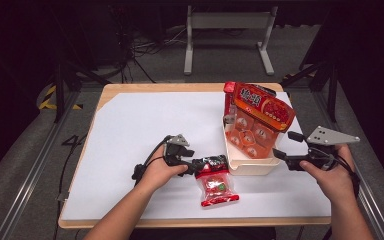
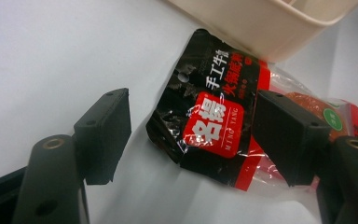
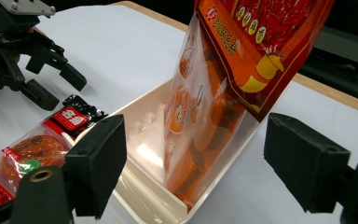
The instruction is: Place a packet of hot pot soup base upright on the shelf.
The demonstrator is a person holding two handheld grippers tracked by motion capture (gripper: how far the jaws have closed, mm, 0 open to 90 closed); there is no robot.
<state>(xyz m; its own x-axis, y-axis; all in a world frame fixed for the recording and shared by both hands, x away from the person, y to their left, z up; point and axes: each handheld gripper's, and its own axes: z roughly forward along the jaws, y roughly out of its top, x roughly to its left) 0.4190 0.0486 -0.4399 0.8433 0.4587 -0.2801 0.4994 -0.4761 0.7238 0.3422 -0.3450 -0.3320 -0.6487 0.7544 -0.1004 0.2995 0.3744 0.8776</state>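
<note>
The left gripper (image 1: 194,166) is standing wide open around the black top of the red-and-clear plastic snack packet (image 1: 215,186), lying flat beside the cream plastic bin (image 1: 250,165). The right gripper (image 1: 281,146) is hovering wide open, holding nothing, near that bin.

- The light wooden table (image 1: 111,92) carries a large white sheet (image 1: 140,130) that covers almost all of its top.
- The floor is a grey carpet (image 1: 220,70), darker toward the far side.
- Behind the table stands a pale grey metal stand with two feet (image 1: 227,22).
- Loose black and white cables (image 1: 150,47) lie on the carpet near this stand.
- Black metal frame legs (image 1: 62,85) stand at the left, and others at the right.
- A yellow and black striped tape (image 1: 47,100) marks the floor at the left.
- The far part of the room is dark.
</note>
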